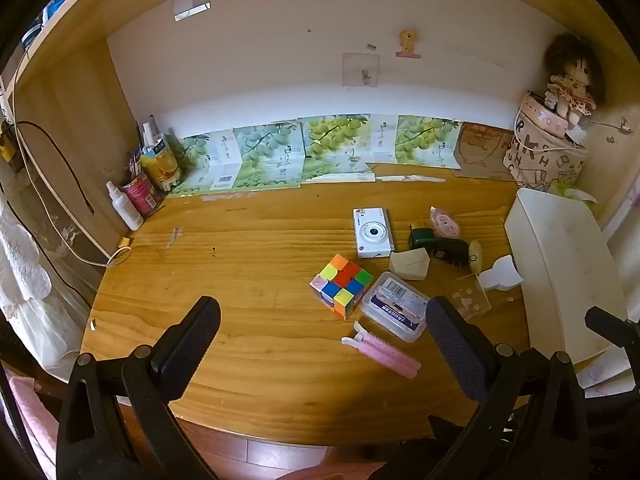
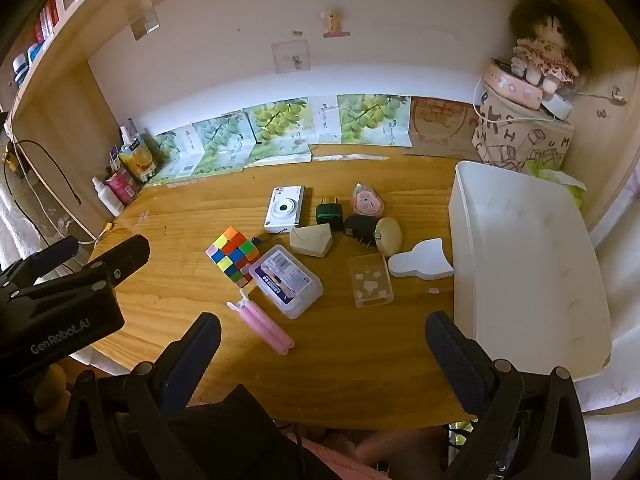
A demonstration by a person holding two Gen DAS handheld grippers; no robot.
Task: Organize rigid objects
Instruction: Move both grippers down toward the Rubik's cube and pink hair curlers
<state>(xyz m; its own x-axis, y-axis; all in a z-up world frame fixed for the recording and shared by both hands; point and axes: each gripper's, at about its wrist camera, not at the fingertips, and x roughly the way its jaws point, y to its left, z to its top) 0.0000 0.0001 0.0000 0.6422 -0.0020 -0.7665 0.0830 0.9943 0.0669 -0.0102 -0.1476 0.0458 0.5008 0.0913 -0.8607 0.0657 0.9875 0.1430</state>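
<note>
Left gripper (image 1: 322, 320) and right gripper (image 2: 322, 332) hover with jaws spread wide, empty, above the wooden desk (image 2: 360, 360), short of the pink hair clip (image 2: 262, 326).

cube (image 2: 232, 255) left of case (image 2: 286, 280) | camera (image 2: 285, 209) behind | bin (image 2: 520, 264) right

A wooden bench (image 1: 260, 240) sits in an alcove with wooden side panels (image 1: 80, 112) and a white back wall (image 1: 260, 60) carrying small stickers. A shelf (image 2: 60, 12) runs overhead. Dark wood floor (image 1: 272, 454) shows below the front edge.
</note>
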